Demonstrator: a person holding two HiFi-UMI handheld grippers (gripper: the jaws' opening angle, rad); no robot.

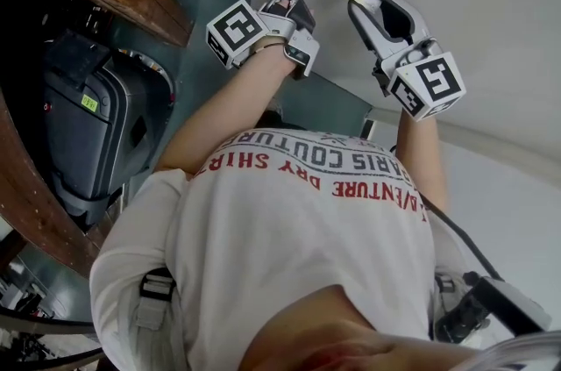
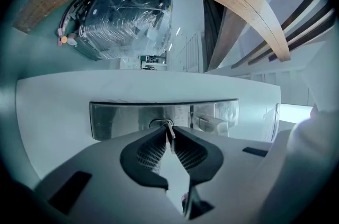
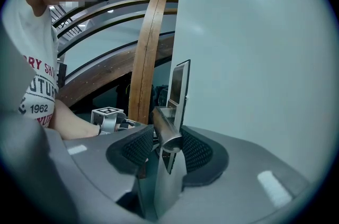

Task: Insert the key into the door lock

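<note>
1. Left tool [image 2: 169, 131] pinches thin silver key [image 2: 170, 142], tip at keyhole [image 2: 160, 123] in brushed steel lock plate [image 2: 119, 119].
2. Right tool [image 3: 167, 149] clamps that plate's steel lever handle [image 3: 165, 126].
3. Insertion in hand; next probably needs a straight, aligned push.

Cool, dim light; both fisheye gripper views darken at edges.

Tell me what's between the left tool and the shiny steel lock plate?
A thin silver key, pinched in the left tool, tip at the keyhole; left gripper view.
</note>
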